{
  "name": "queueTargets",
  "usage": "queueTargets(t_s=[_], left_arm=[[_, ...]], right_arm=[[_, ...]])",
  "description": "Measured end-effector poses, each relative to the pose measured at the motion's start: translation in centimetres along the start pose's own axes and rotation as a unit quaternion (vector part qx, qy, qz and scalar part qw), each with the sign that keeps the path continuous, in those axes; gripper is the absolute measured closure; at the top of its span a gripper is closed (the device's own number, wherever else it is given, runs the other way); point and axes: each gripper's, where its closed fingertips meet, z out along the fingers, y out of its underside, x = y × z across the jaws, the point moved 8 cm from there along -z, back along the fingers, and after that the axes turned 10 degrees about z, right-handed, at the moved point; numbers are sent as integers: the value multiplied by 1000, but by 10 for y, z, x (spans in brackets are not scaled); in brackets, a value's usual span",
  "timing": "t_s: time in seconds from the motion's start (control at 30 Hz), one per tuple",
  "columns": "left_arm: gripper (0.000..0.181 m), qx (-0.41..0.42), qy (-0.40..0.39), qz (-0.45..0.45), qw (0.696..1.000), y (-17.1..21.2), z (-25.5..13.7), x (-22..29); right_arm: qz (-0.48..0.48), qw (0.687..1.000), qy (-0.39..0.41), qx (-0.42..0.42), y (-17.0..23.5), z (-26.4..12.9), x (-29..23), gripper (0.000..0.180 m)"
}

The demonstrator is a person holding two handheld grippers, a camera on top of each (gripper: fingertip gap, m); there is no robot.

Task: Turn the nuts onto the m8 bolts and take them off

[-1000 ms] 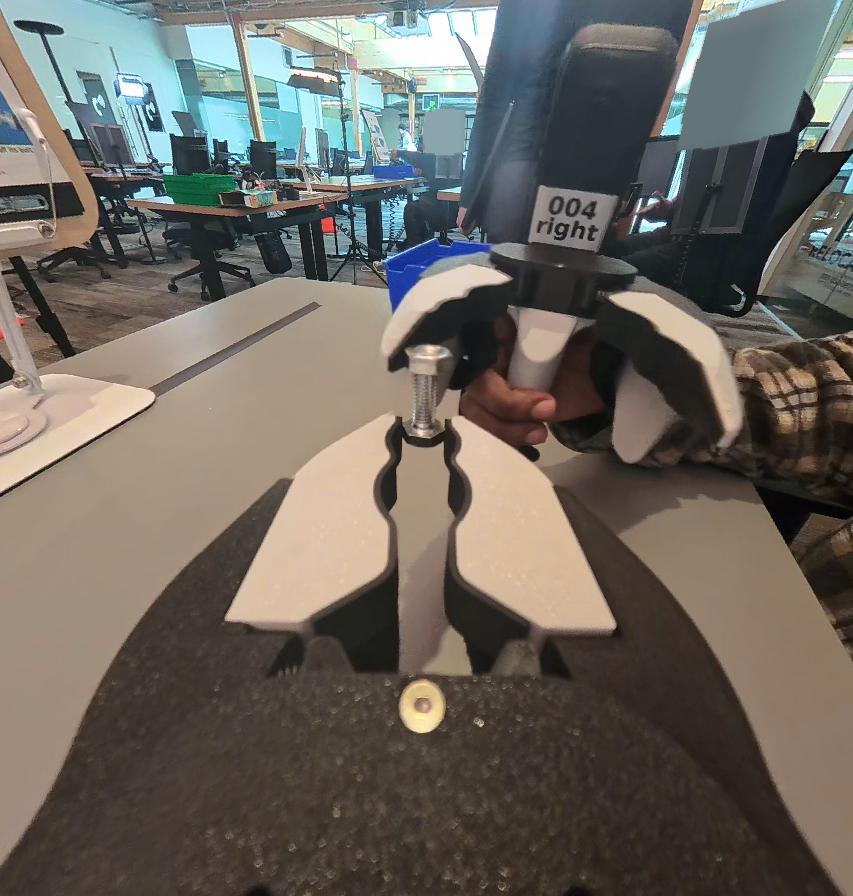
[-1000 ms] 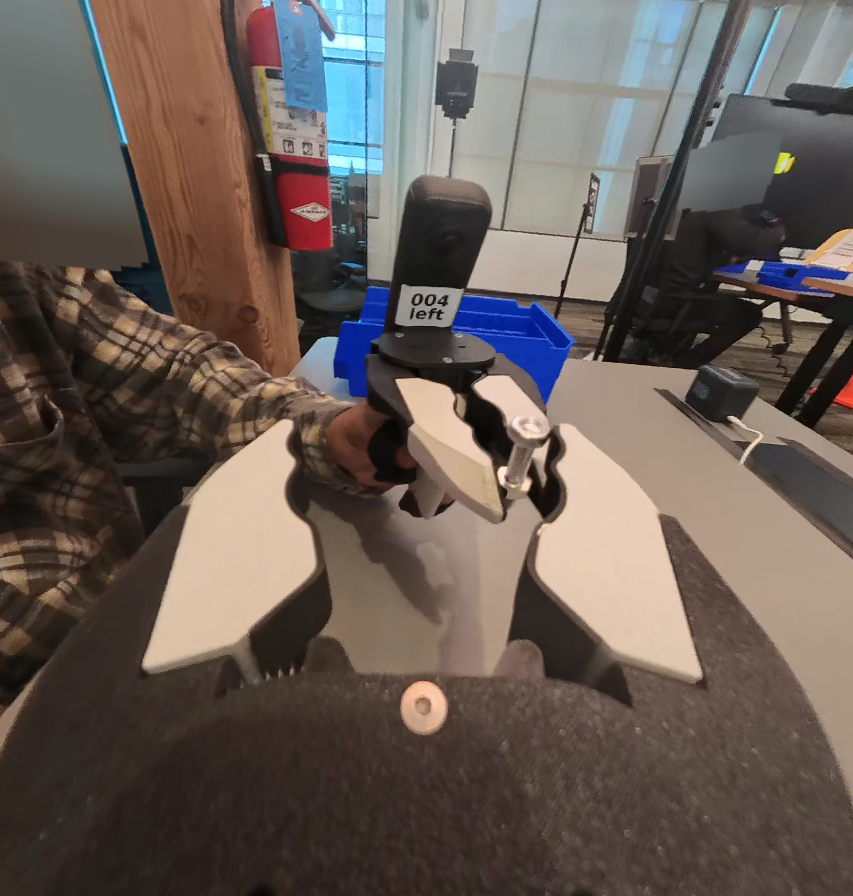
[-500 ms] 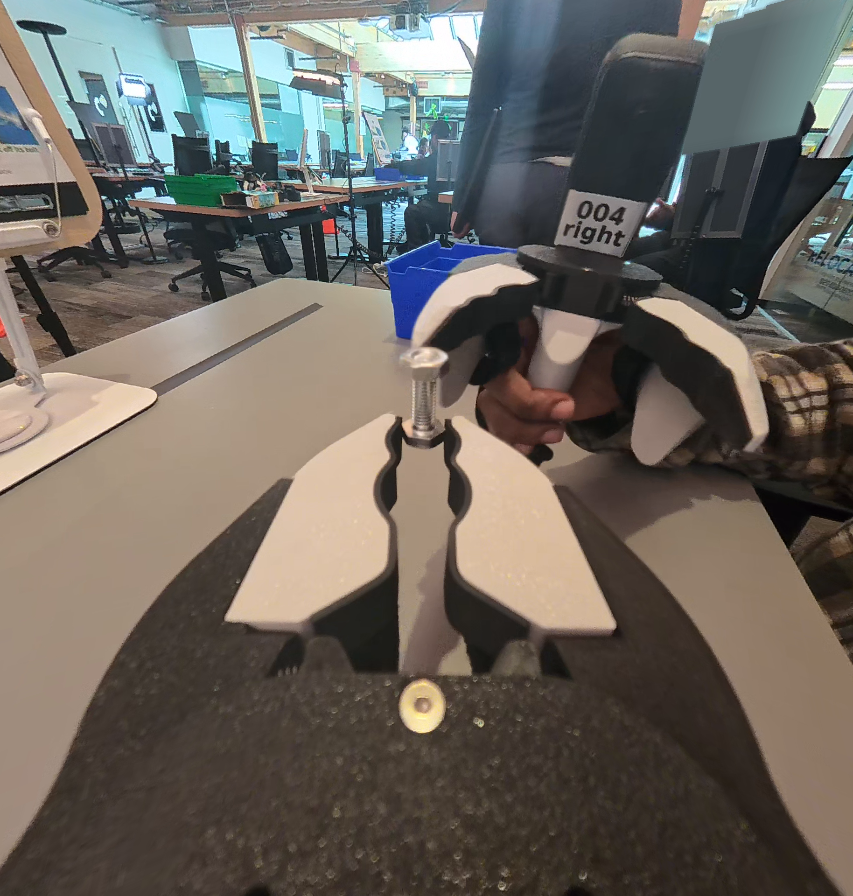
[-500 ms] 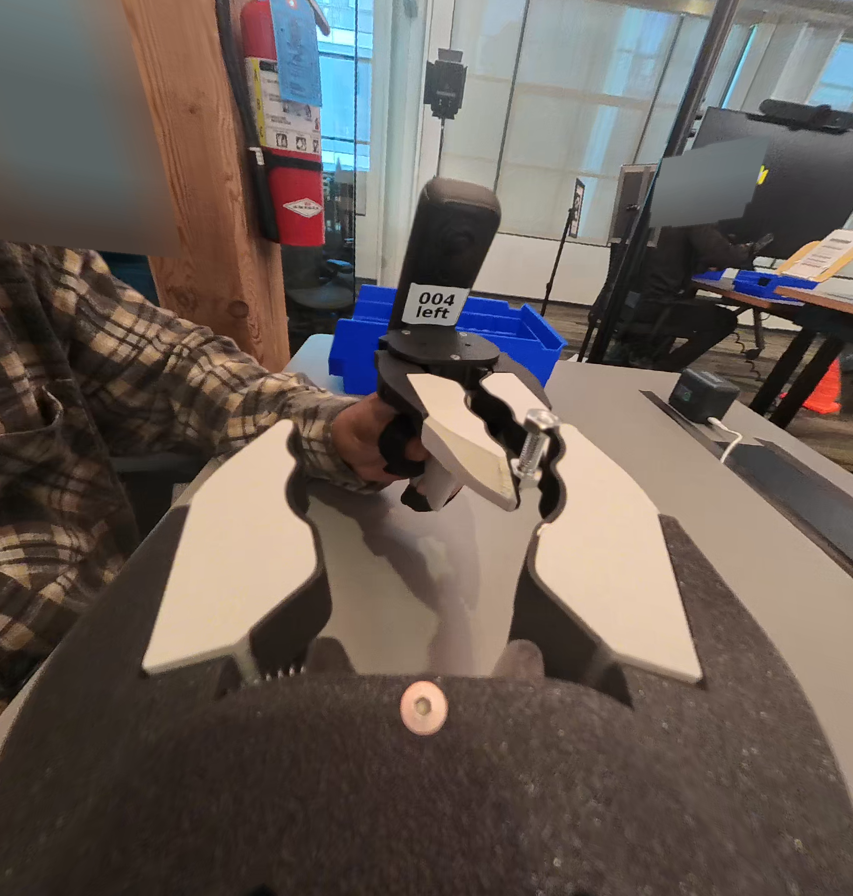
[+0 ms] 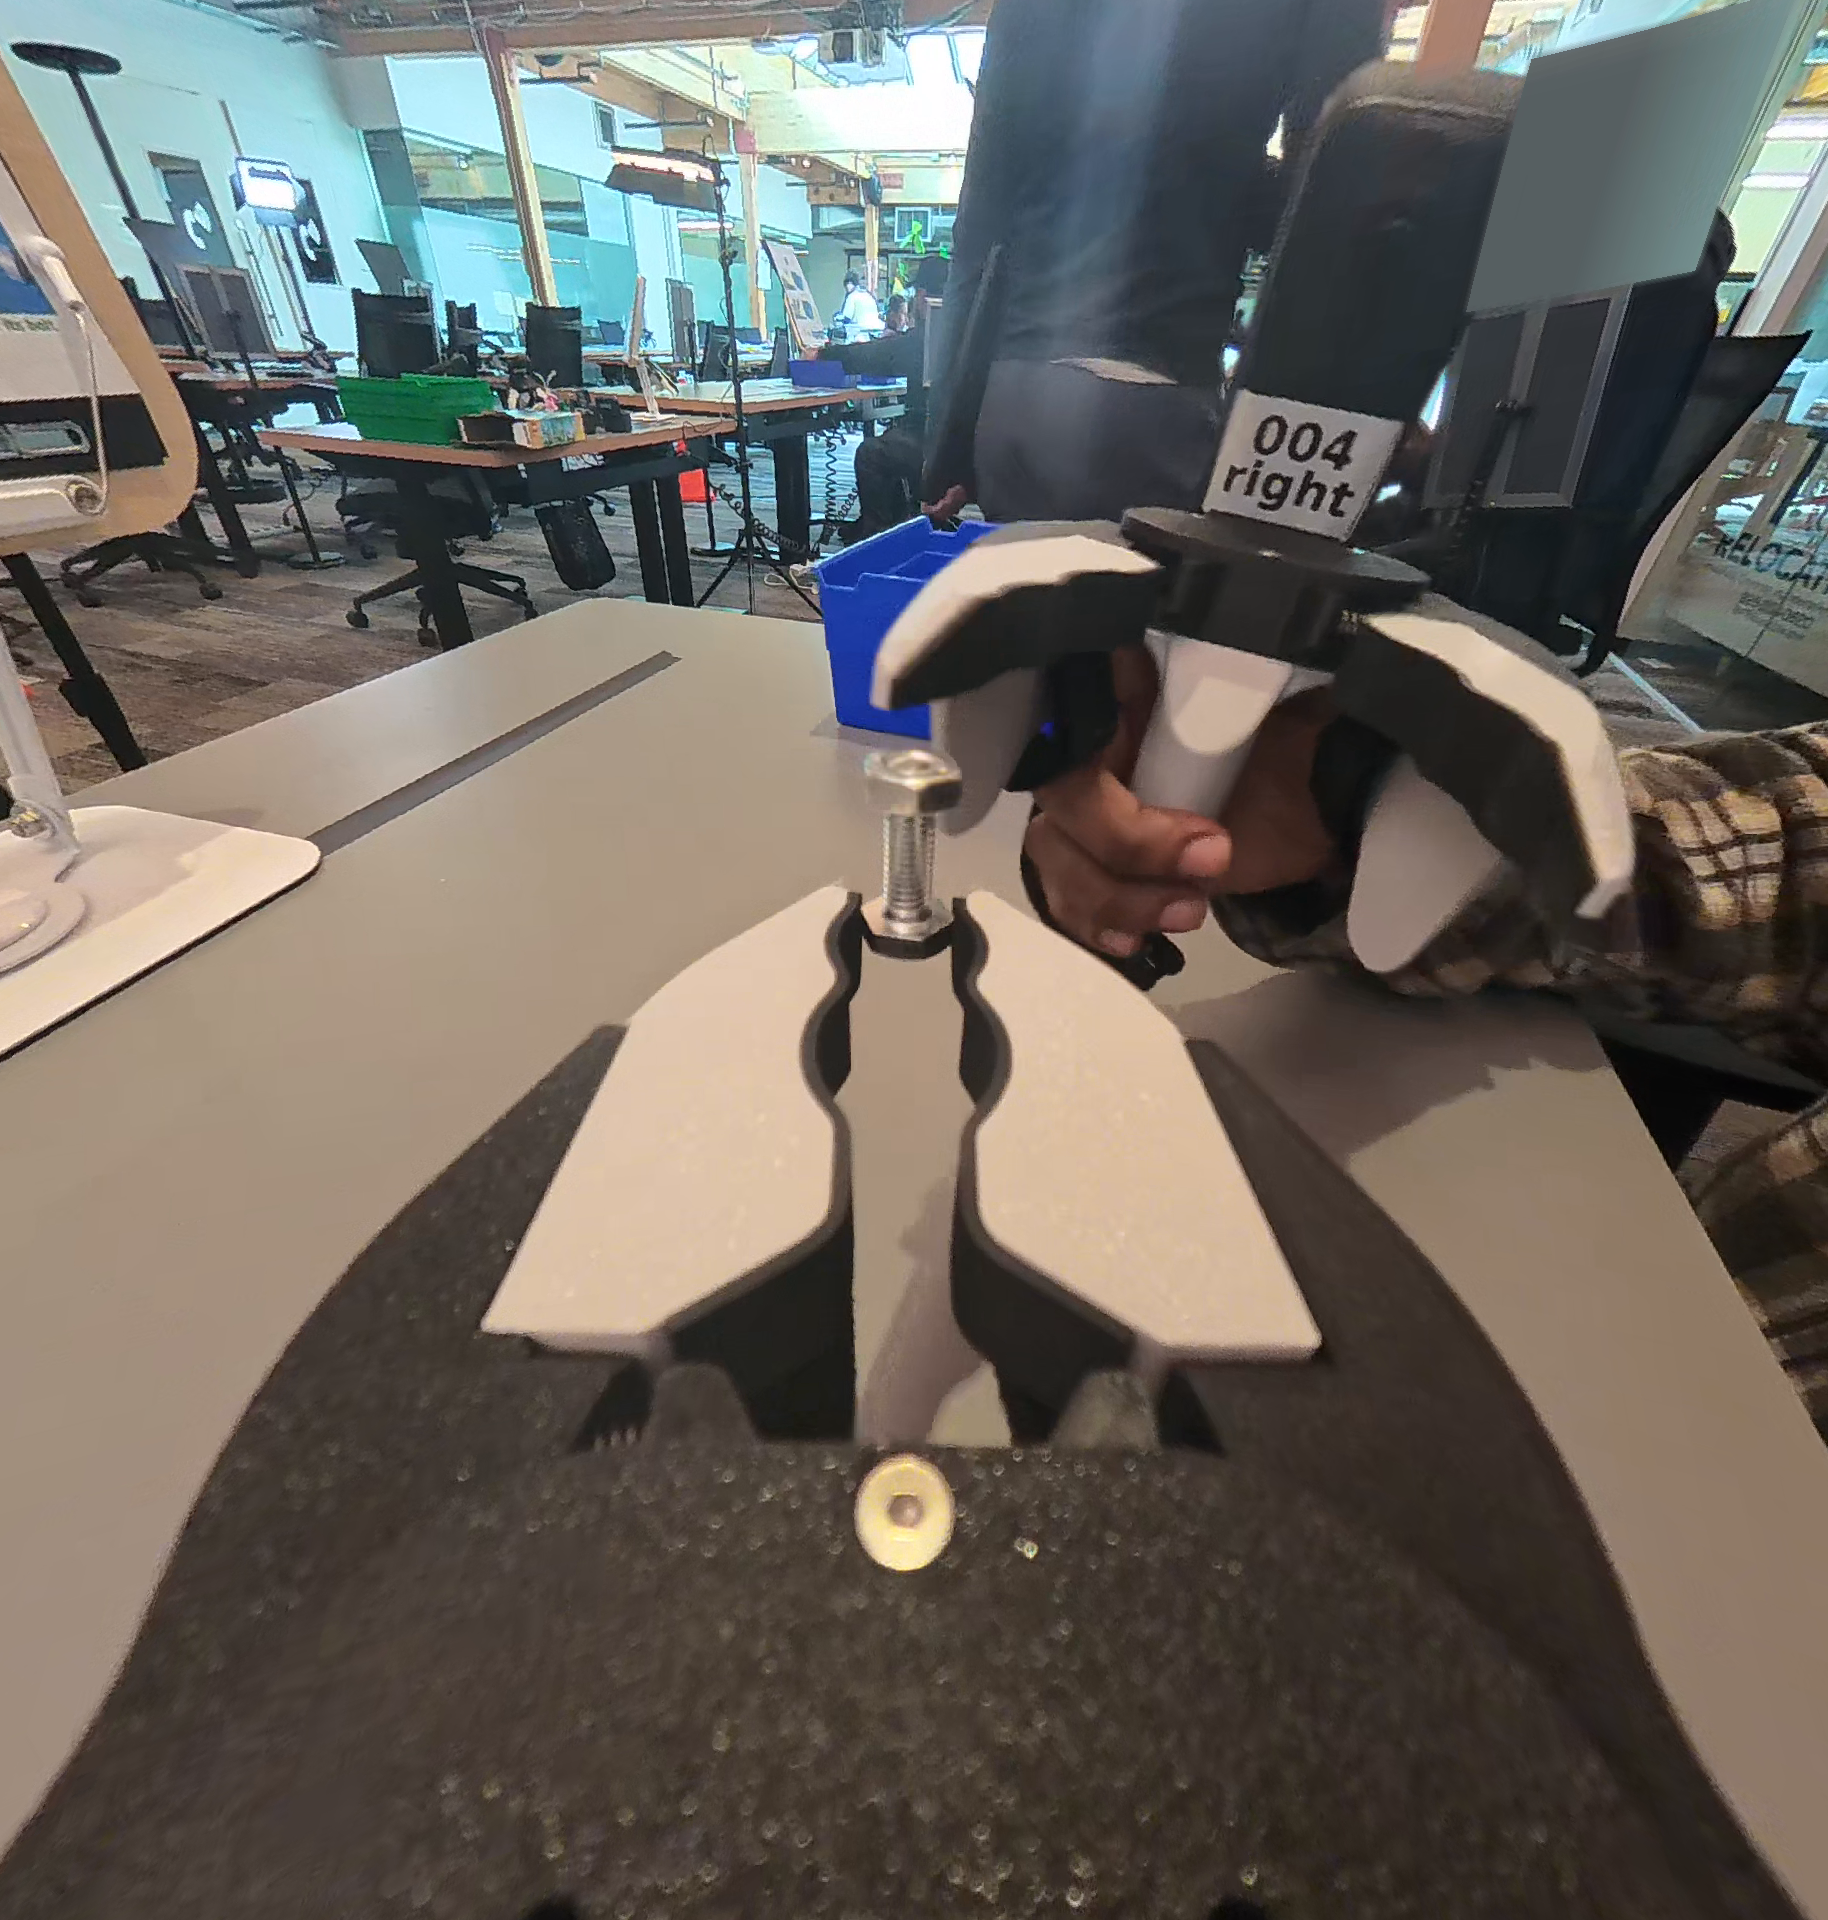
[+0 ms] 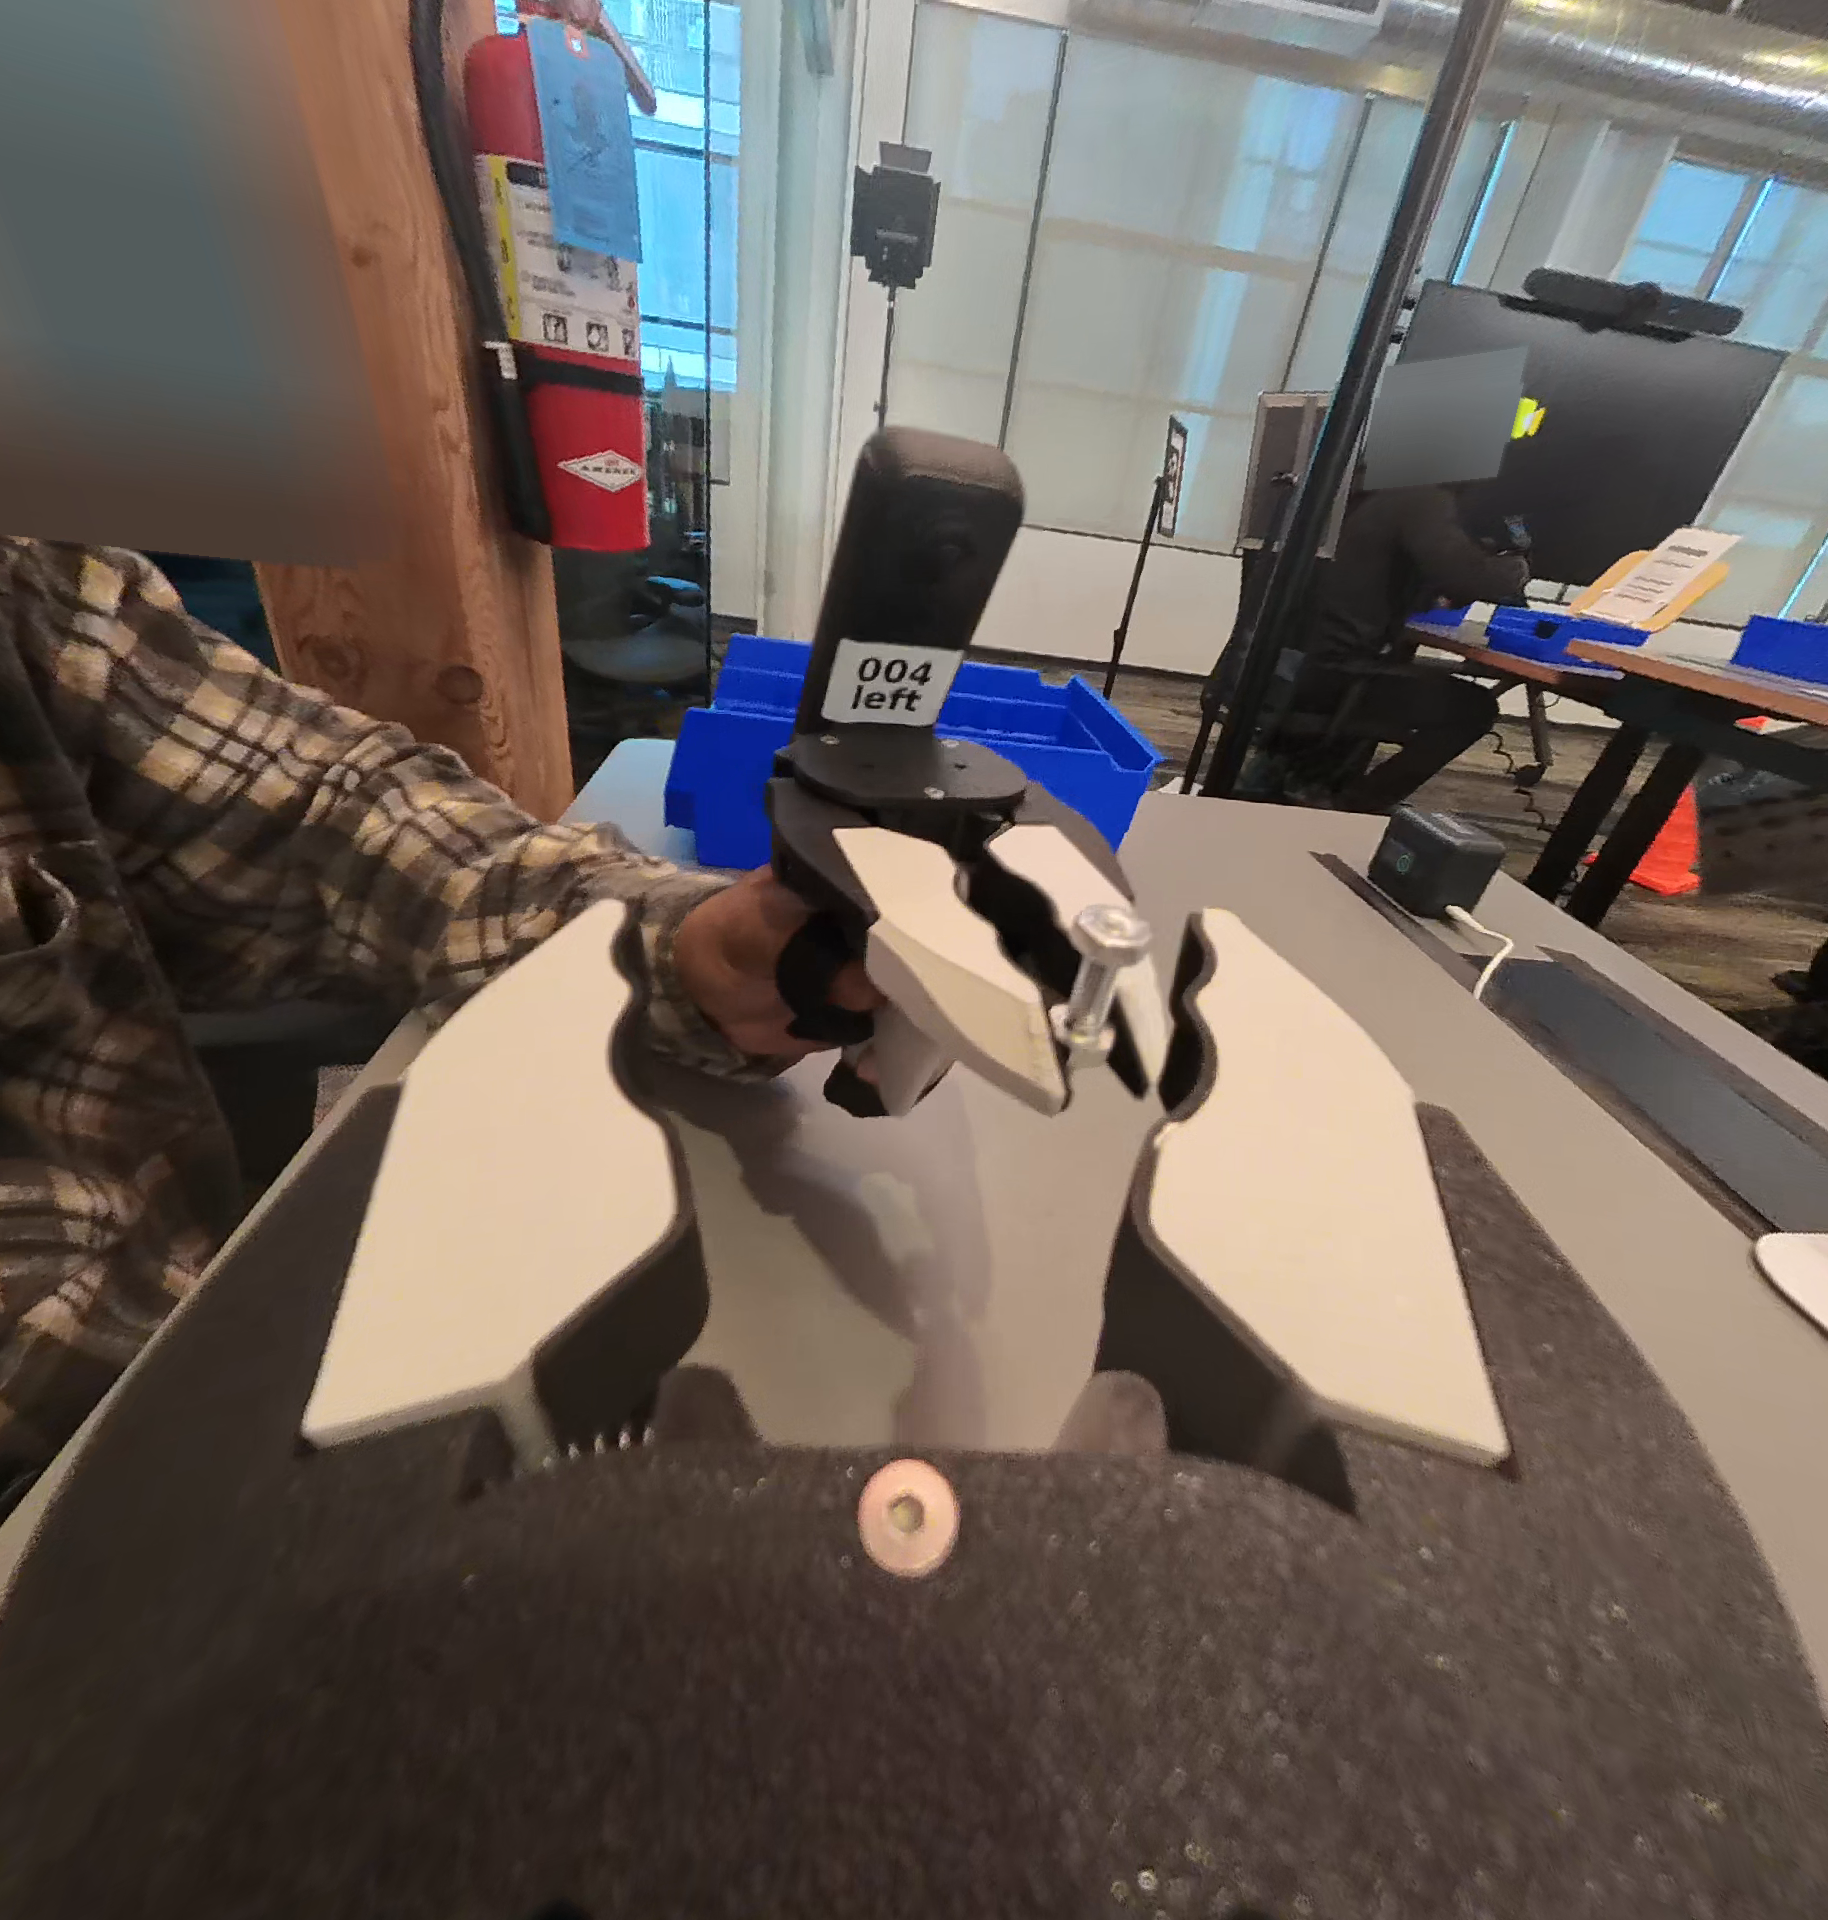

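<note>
A silver M8 bolt (image 5: pixel 908 862) stands upright, hex head on top, above the grey table (image 5: pixel 370 1039). My left gripper (image 5: pixel 908 920) is shut on the nut (image 5: pixel 910 928) at the bolt's lower end. My right gripper (image 5: pixel 1170 883) is open and empty, just right of the bolt; its near finger (image 5: pixel 993 644) hangs beside the bolt head without gripping it. In the right wrist view the right gripper (image 6: pixel 910 925) stands wide open, and the left gripper (image 6: pixel 1086 1049) holds the bolt (image 6: pixel 1092 977) close to its right finger (image 6: pixel 1294 1143).
A blue bin (image 5: pixel 868 623) sits on the table behind the grippers and also shows in the right wrist view (image 6: pixel 1045 748). A white stand base (image 5: pixel 110 883) lies at the left. A small black box with a white cable (image 6: pixel 1435 857) sits by a dark table slot. The grippers' ends are close to 5 cm from one another.
My right gripper, whose finger was at the bolt head, has drawn back to the right and slightly up, still open. The left gripper holds the bolt in the same place.
</note>
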Motion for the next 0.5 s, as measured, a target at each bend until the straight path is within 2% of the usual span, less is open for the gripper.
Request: queueTargets(t_s=[0.17,0.23,0.33,0.5], left_arm=[[165,1,-2,7,1000,-2,0,3],[165,2,-4,5,1000,-2,-1,1],[165,1,-1,4,1000,-2,-1,1],[165,-2,4,8,1000,-1,3,5]], right_arm=[[7,1000,-20,-13,4,13,1,83],[0,1000,-12,-13,5,9,-5,80],[-7,1000,3,-4,2,0,-8,84],[4,1000,5,-9,1,11,3,77]])
